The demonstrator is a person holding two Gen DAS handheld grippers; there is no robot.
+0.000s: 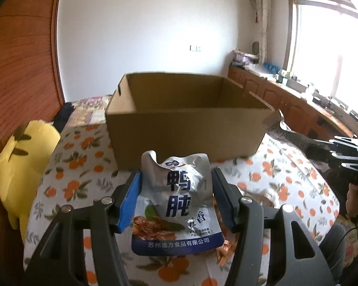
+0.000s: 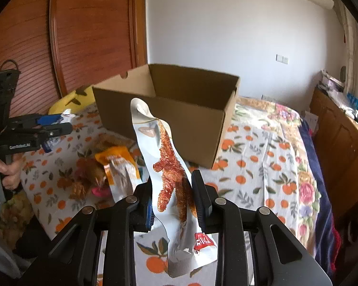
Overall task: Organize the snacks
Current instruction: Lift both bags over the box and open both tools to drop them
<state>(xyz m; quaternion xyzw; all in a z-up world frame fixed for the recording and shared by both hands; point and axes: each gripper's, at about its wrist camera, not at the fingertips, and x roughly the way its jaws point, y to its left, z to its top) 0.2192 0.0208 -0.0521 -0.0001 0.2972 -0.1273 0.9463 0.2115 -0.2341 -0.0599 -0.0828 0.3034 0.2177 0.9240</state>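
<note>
Open-topped brown cardboard box (image 1: 186,128) sits just ahead, left gripper (image 1: 176,186) clamping a silver-blue snack pouch (image 1: 176,205), right gripper (image 2: 171,190) pinching a crinkled white chicken-feet pouch (image 2: 164,166).

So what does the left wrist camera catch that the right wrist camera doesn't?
Only the left wrist view shows the left gripper clamping a white and blue duck gizzard pouch, and the bright window.

Only the right wrist view shows the right gripper pinching a long white pouch printed with red chicken feet, and an orange snack packet lying on the bed.

Both show the open cardboard box, the orange-print sheet and the yellow plush toy.
</note>
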